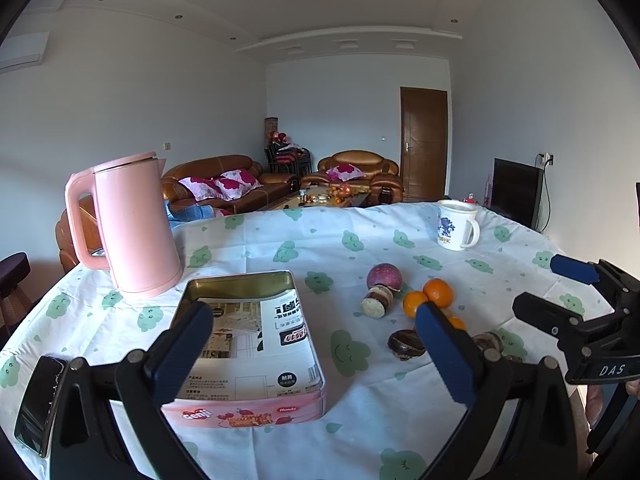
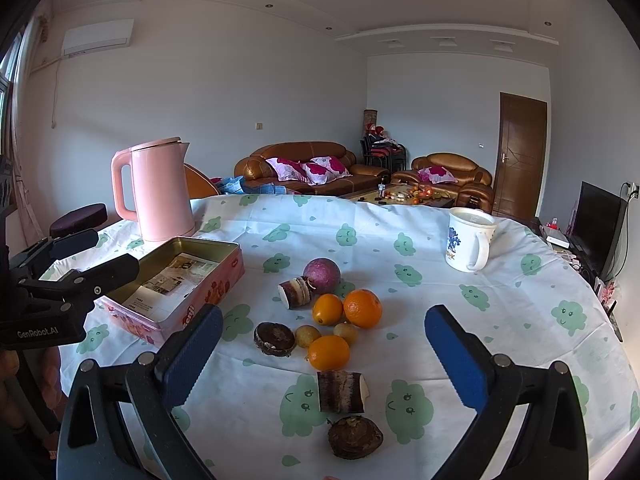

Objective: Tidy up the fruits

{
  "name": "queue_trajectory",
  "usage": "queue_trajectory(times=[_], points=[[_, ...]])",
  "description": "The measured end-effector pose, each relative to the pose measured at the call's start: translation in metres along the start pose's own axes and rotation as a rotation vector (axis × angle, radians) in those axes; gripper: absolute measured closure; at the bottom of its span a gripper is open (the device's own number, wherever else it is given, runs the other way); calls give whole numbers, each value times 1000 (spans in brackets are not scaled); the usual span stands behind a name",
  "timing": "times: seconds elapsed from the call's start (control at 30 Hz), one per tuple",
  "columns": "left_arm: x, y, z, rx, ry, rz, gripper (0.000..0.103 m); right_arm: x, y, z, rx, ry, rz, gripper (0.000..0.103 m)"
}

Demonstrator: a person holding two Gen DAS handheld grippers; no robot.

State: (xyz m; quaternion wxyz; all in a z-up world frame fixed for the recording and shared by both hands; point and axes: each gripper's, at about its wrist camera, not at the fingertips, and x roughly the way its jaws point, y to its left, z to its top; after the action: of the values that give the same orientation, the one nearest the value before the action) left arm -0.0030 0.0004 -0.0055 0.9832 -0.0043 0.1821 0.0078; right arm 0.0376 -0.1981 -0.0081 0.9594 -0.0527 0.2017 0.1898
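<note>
A pink tin box (image 1: 256, 360) (image 2: 176, 280), lined with a printed leaflet, lies open on the clouded tablecloth. Right of it lies a cluster of fruit: a purple passion fruit (image 2: 321, 275) (image 1: 384, 276), oranges (image 2: 362, 308) (image 1: 438, 292), two small yellow fruits (image 2: 307, 336), dark water chestnuts (image 2: 274, 338) (image 1: 405, 345) and sugarcane pieces (image 2: 342, 392) (image 1: 378, 301). My left gripper (image 1: 316, 356) is open above the box's near end, nothing in it. My right gripper (image 2: 326, 356) is open, hovering over the fruit cluster and holding nothing.
A pink kettle (image 1: 132, 224) (image 2: 158, 190) stands behind the box. A white mug (image 1: 458, 225) (image 2: 470, 240) sits at the far right. A phone (image 1: 40, 400) lies at the near left edge. The round table (image 2: 500, 340) drops off on all sides.
</note>
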Motion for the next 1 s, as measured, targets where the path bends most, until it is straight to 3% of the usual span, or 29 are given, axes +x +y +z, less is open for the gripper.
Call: queue_trajectory(times=[1.0], points=[[1, 1, -1, 2, 2, 2, 0, 1, 1, -2, -2, 1, 4, 1]])
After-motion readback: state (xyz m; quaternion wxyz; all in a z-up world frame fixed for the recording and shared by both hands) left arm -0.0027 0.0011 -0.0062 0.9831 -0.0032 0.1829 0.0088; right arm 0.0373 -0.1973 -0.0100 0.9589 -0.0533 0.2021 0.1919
